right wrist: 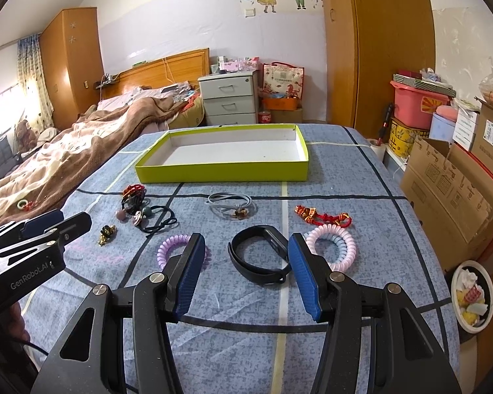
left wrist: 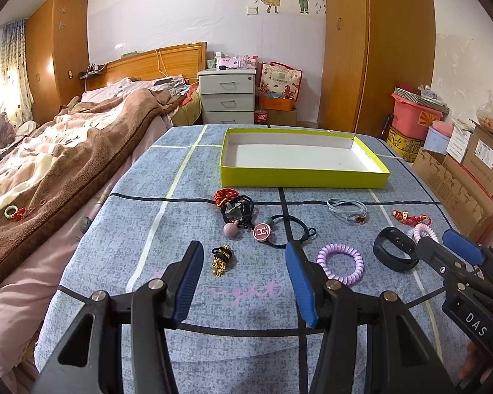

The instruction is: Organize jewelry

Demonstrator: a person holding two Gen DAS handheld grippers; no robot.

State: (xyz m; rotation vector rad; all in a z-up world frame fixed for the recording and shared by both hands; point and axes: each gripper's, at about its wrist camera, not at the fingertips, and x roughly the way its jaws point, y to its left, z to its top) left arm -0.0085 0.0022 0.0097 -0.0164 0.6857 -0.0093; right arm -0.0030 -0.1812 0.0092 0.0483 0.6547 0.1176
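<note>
Your green tray (right wrist: 220, 170) sits at 12 o'clock on the blue checked cloth (right wrist: 345, 295), its white floor bare, nothing in it. All the jewelry lies on the cloth in front of it. You have two coil bands: a purple coil band (right wrist: 167, 249) at 10 o'clock of your right gripper (right wrist: 243, 274), and a pink-and-blue coil band (right wrist: 335, 246) at 2 o'clock, just behind its right finger. One black wristband (right wrist: 258, 254) lies between those fingers, further out. One grey hair tie (right wrist: 228, 205) rests at 12 o'clock, one red knotted cord (right wrist: 322, 216) at 1 o'clock. A tangle of black ties with beads (left wrist: 246, 216) and a red cord sits at 12 o'clock of your left gripper (left wrist: 245, 277), and one gold-and-black charm (left wrist: 223, 259) lies just ahead between its fingers. Both of your grippers hover spread wide with nothing held. One more ring-shaped piece (left wrist: 11, 211) lies off on the brown blanket (left wrist: 82, 151) at 9 o'clock
</note>
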